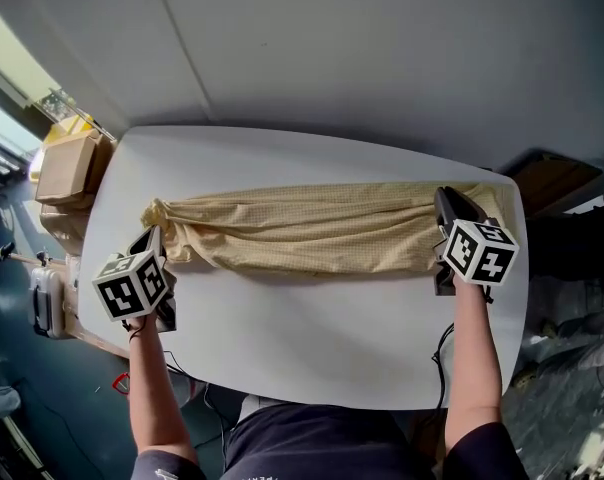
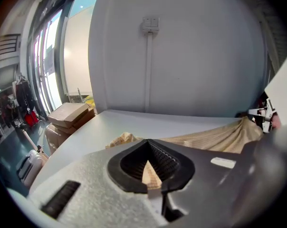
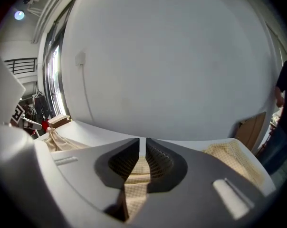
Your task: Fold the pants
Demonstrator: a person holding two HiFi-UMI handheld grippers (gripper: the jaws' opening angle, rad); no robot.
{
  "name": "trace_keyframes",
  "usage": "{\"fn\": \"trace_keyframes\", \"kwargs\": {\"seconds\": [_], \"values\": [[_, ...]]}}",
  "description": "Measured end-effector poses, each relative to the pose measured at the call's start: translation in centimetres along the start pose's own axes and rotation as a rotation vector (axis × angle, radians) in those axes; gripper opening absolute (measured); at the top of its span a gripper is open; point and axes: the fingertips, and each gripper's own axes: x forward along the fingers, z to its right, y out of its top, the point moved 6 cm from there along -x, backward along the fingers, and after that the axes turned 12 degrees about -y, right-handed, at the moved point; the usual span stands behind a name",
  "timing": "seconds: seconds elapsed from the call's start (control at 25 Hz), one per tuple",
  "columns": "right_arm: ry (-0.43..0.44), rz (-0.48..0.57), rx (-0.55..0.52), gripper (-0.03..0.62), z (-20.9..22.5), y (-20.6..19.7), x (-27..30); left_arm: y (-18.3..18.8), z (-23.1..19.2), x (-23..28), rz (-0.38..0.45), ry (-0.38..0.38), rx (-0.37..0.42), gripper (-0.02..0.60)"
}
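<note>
Both ends of the yellow checked pants (image 1: 312, 226) are pinched, by the left hand-held gripper (image 1: 154, 238) and right hand-held gripper (image 1: 449, 205). Lift evenly, with the cloth taut.

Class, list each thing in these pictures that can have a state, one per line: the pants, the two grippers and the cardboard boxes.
pants: stretched long across the table, wrinkled and gathered, one end in each gripper.
left gripper: shut on the pants' left end.
right gripper: shut on the pants' right end.
cardboard boxes: closed, stacked beside the table.
</note>
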Motion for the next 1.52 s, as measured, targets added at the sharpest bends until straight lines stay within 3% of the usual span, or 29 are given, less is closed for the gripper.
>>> {"fn": "trace_keyframes", "kwargs": {"seconds": [0.08,0.32,0.56,0.8,1.0,1.2,1.52], "values": [[0.013,0.008,-0.016,0.004,-1.2,0.1,-0.6,-0.5,1.2,-0.2,0.006,-0.038,0.008,-0.003],[0.164,0.010,-0.071,0.002,-7.2,-0.3,-2.7,-2.9,2.6,-1.0,-0.015,-0.087,0.023,-0.003],[0.353,-0.006,-0.059,0.002,-14.6,-1.9,-4.0,-4.7,1.3,-2.5,-0.023,-0.108,0.011,-0.002],[0.465,-0.045,-0.060,0.002,-22.8,-2.9,-4.6,-4.2,-2.1,-1.3,-0.073,-0.181,0.069,-0.002],[0.502,-0.072,-0.053,0.002,-31.1,-3.3,-4.8,-4.1,-6.5,0.3,-0.181,-0.274,0.158,-0.002],[0.538,-0.101,-0.058,0.002,-38.9,-3.9,-4.5,-3.6,-10.7,1.5,-0.227,-0.402,0.217,-0.002],[0.610,-0.174,-0.099,0.003,-48.1,-6.2,-4.1,-3.0,-11.9,3.3,-0.289,-0.579,0.366,-0.002]]}}
